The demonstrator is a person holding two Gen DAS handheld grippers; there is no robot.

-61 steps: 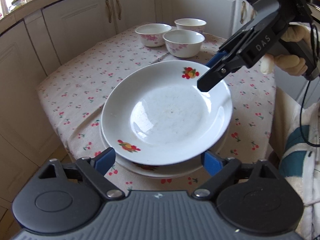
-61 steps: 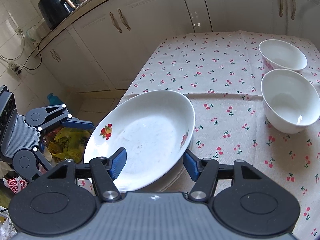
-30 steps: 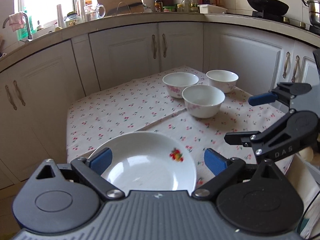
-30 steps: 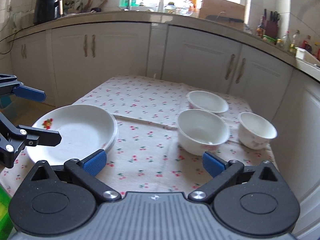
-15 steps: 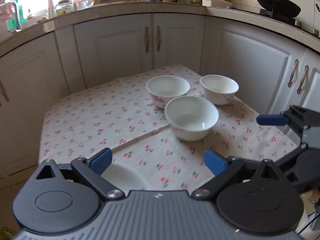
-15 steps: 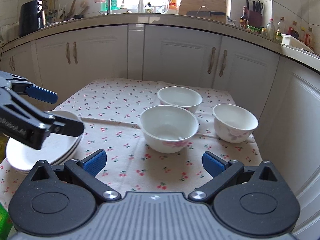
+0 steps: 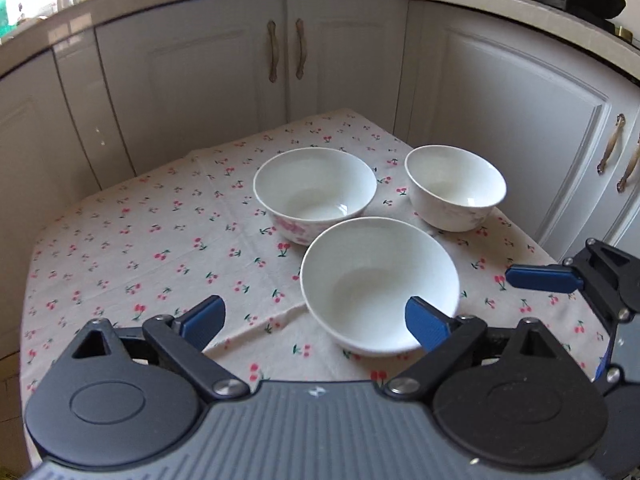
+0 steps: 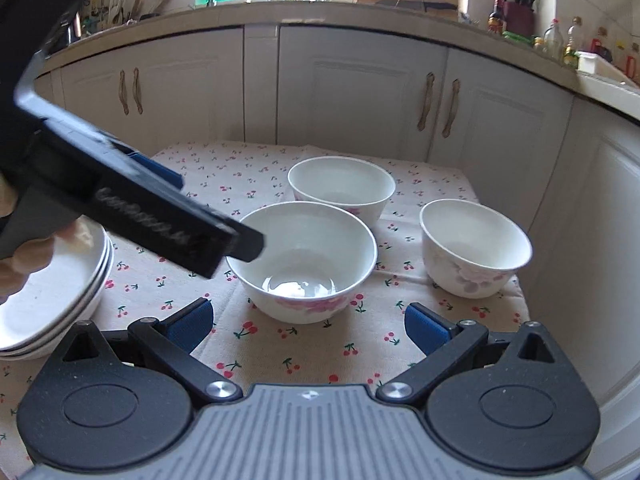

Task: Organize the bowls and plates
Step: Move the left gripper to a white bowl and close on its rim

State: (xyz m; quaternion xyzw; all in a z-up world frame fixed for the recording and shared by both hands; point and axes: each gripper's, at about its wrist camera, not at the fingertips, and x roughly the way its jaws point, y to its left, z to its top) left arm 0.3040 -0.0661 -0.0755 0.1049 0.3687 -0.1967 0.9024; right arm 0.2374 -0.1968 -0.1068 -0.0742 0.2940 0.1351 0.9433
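Three white bowls stand close together on the cherry-print tablecloth (image 7: 120,248). The near bowl (image 7: 380,284) (image 8: 304,252) lies just ahead of both grippers. Behind it sits a pink-flowered bowl (image 7: 316,192) (image 8: 342,188), and to the right a smaller bowl (image 7: 456,188) (image 8: 476,248). My left gripper (image 7: 312,320) (image 8: 212,212) is wide and its jaws are closing; its right finger overlaps the near bowl's rim, and no pad presses on it. My right gripper (image 8: 308,324) is open and empty, short of the near bowl. A stack of white plates (image 8: 60,292) rests at the left.
White cabinet doors (image 7: 340,60) wrap around the table's far and right sides. The table's right edge runs just past the small bowl. A hand (image 8: 24,264) holds the left gripper above the plates. The right gripper's blue pad (image 7: 540,278) shows at the right edge.
Both grippers have moved forward towards the bowls. The plate stack has dropped out of the left wrist view. In the right wrist view the left gripper now reaches the near bowl's rim.
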